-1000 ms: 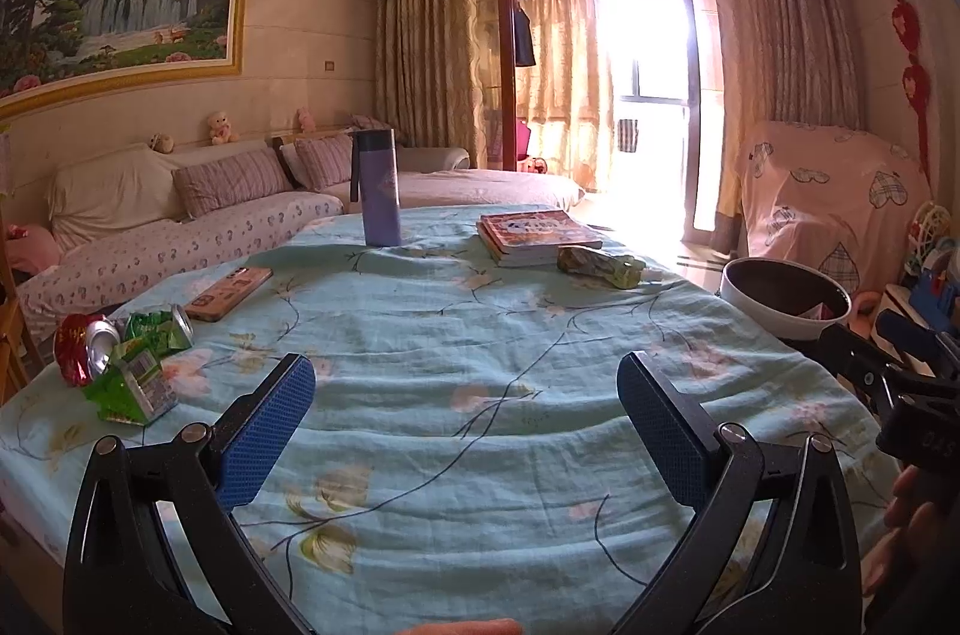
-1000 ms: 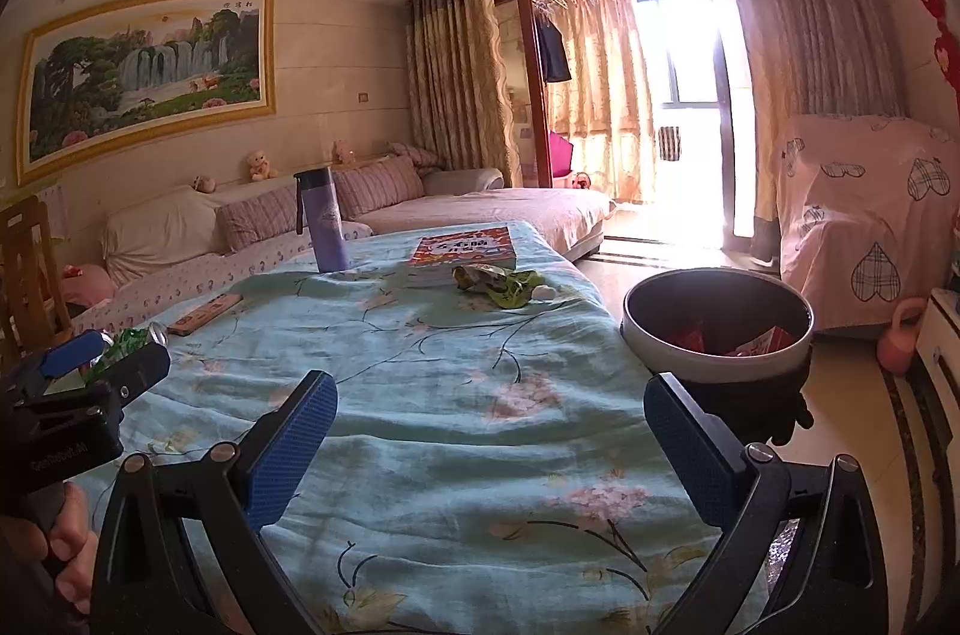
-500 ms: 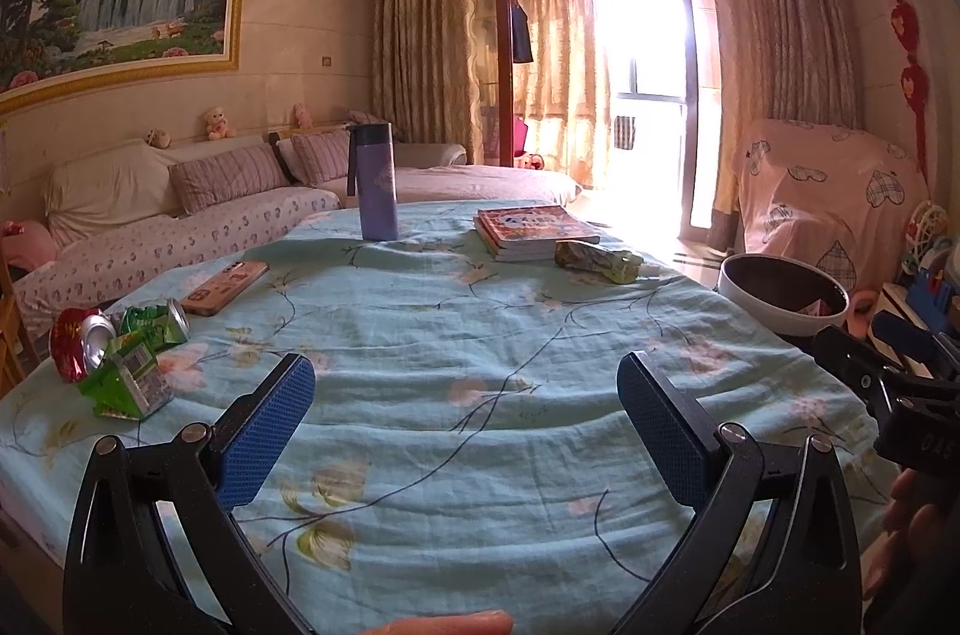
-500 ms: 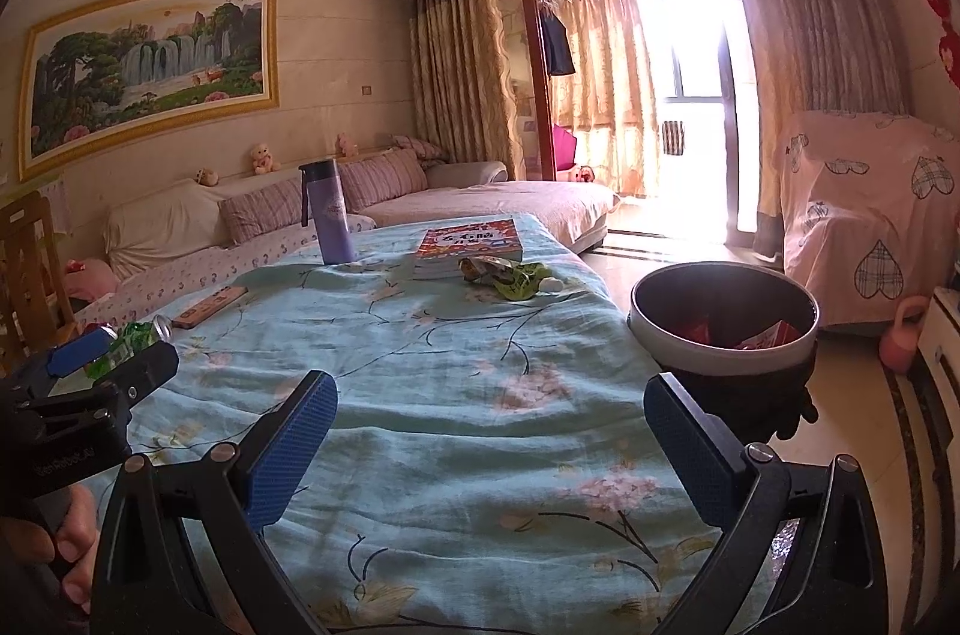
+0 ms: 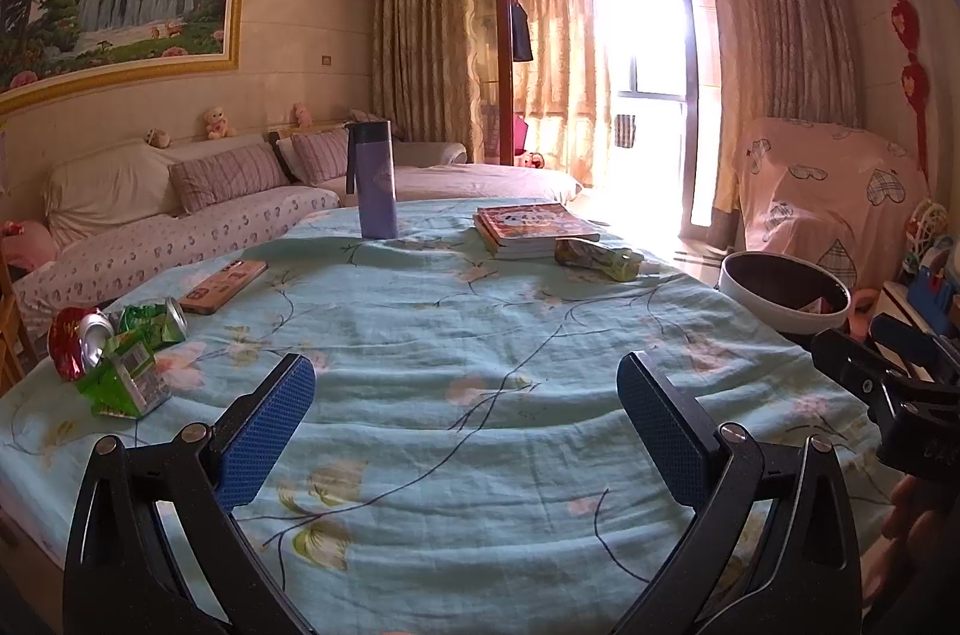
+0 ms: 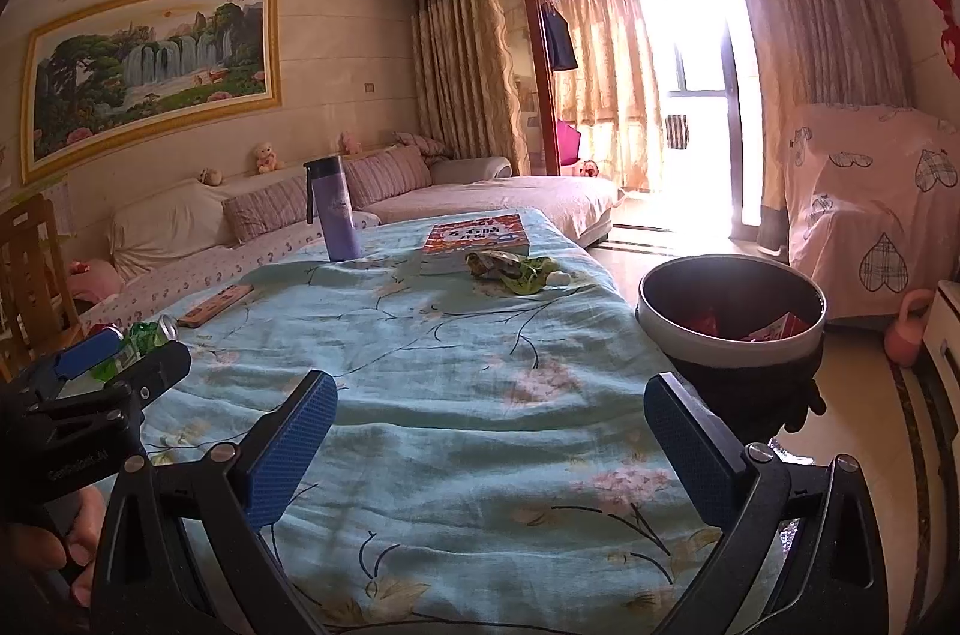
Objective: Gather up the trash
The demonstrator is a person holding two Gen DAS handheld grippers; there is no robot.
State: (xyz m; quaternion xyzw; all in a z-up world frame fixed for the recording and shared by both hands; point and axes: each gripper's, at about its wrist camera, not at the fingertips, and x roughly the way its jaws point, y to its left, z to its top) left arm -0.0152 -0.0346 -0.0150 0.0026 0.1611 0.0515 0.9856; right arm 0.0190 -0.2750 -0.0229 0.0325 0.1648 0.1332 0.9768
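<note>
- Trash lies in two spots on the counter (image 5: 480,335), which is covered by a light blue floral cloth: a red can (image 5: 75,350), a green can (image 5: 153,323) and a green carton (image 5: 123,383) crowd together at the left edge; a crumpled wrapper (image 5: 591,258) lies far off at the back, just beside the books (image 5: 531,227).
- Bin (image 6: 729,329) stands off the counter's right side, close to its edge, with red scraps inside.
- Left gripper (image 5: 465,407) is spread wide and empty, above bare cloth near the front edge, the cans off to its left.
- Right gripper (image 6: 489,425) is likewise wide apart and empty, above the cloth, the bin just ahead to its right.
- Purple bottle (image 5: 373,182) stands upright at the back; a phone (image 5: 222,285) lies flat between it and the cans.
</note>
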